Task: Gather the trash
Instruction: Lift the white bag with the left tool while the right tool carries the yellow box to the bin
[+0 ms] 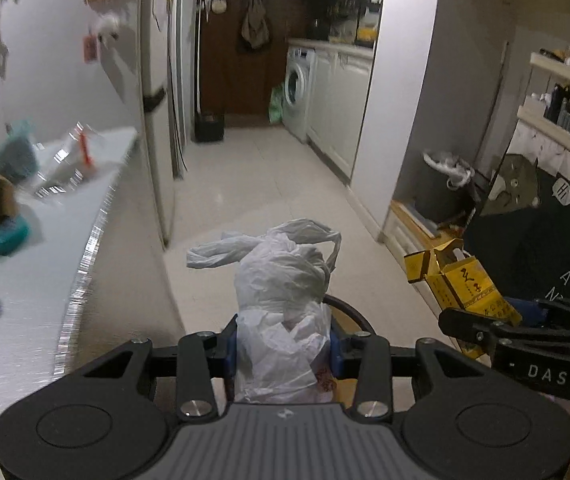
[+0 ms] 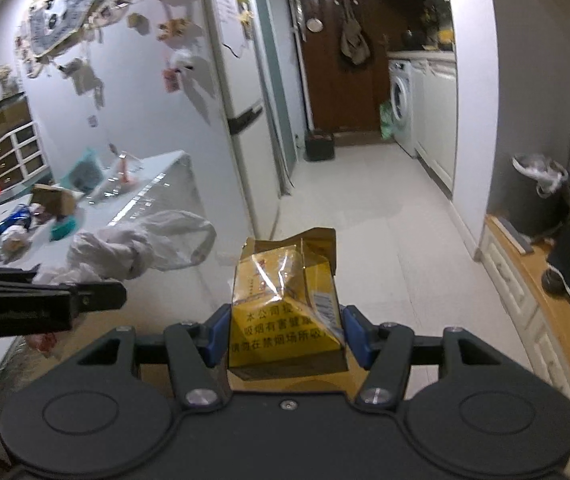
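Note:
A knotted white plastic bag (image 1: 281, 300) stands between the blue pads of my left gripper (image 1: 283, 346), which is shut on it above the floor. The same bag (image 2: 125, 252) shows at the left of the right wrist view, beside the left gripper's black body. My right gripper (image 2: 285, 338) is shut on a torn yellow cigarette carton (image 2: 285, 312) with a clear wrapper. That carton (image 1: 461, 280) also appears at the right of the left wrist view. A dark bin with a white liner (image 1: 443, 188) (image 2: 537, 196) stands ahead on the right, by the wall.
A white table (image 2: 153, 184) with more scraps, a brown box (image 2: 51, 198) and a crushed blue can (image 2: 9, 222) lies to the left. A fridge (image 2: 241, 92) stands past it. Pale tiled floor (image 1: 253, 184) runs toward a washing machine (image 1: 299, 84). A wooden cabinet edge (image 2: 541, 280) is on the right.

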`<state>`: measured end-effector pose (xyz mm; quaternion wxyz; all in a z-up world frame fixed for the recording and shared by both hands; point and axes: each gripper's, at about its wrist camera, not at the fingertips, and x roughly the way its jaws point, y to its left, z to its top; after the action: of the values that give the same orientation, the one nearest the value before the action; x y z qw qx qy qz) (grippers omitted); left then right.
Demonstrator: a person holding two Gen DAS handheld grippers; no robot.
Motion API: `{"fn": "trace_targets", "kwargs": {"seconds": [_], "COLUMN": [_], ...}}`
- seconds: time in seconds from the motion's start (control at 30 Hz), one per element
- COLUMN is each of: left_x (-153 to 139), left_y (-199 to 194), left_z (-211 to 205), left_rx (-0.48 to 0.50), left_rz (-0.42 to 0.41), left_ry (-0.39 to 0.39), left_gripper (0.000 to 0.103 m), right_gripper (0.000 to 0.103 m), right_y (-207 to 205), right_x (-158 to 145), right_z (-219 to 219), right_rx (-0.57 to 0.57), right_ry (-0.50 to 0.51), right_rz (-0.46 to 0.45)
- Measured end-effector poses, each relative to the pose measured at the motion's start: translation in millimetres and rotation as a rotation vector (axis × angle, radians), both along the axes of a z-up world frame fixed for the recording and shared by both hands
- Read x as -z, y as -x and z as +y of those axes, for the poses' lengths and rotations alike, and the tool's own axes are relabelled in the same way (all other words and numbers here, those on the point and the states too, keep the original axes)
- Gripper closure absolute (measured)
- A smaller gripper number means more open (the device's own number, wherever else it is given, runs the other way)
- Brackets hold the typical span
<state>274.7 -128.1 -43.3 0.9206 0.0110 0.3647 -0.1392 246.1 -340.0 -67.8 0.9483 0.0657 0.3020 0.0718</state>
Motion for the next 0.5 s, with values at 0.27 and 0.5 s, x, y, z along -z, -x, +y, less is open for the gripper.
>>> {"fn": "trace_targets", "kwargs": {"seconds": [0.27,0.5], "left_x": [46.4,95.1], "left_y": [-73.9,-128.3], "left_z": [-20.2,-22.8], "left_rx": [-0.015,-0.033], "left_rz": [0.196,0.321], "left_ry": [0.016,0.026], "left_gripper": [0.061,0.061], "right_gripper": [0.043,0.043], "right_y": [-58.9,-110.5], "right_x": [33.0,79.7], "right_z": [-12.1,-18.7], "right_rx": [0.033,0.083], "right_ry": [-0.052,-0.108], "right_rz": [0.135,0.285]}}
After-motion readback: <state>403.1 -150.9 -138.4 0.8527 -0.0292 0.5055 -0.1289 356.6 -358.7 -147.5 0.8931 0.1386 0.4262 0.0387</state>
